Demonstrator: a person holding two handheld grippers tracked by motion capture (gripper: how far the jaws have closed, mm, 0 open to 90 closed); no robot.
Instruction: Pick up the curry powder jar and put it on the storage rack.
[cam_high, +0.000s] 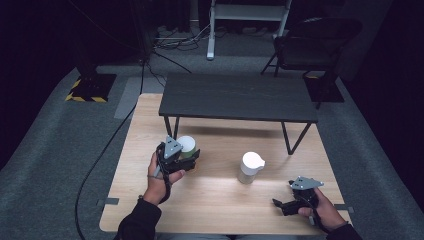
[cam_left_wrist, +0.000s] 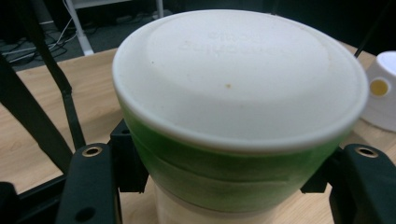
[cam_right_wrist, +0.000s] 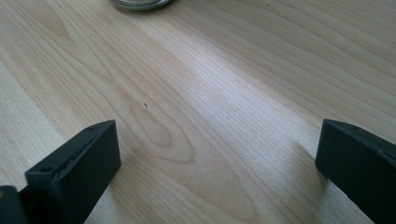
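Observation:
My left gripper (cam_high: 186, 156) is shut on a round container (cam_high: 186, 145) with a cream-white lid and a green band, holding it upright over the left half of the wooden table (cam_high: 215, 200). In the left gripper view the container (cam_left_wrist: 238, 93) is very close, with a black jaw pressed against each side of the green band. A clear jar with a white spouted lid (cam_high: 250, 167) stands mid-table, to the right of the container. My right gripper (cam_high: 281, 205) rests low near the front right corner, open. Nothing but bare wood lies between its jaws (cam_right_wrist: 215, 158).
A small black bench-like table (cam_high: 237, 97) stands across the far half of the wooden table, its legs just behind the container and jar. The jar's lid (cam_left_wrist: 385, 93) is to the container's right, and its glass base (cam_right_wrist: 140, 3) lies ahead of the right gripper. A dark chair (cam_high: 315, 42) stands beyond.

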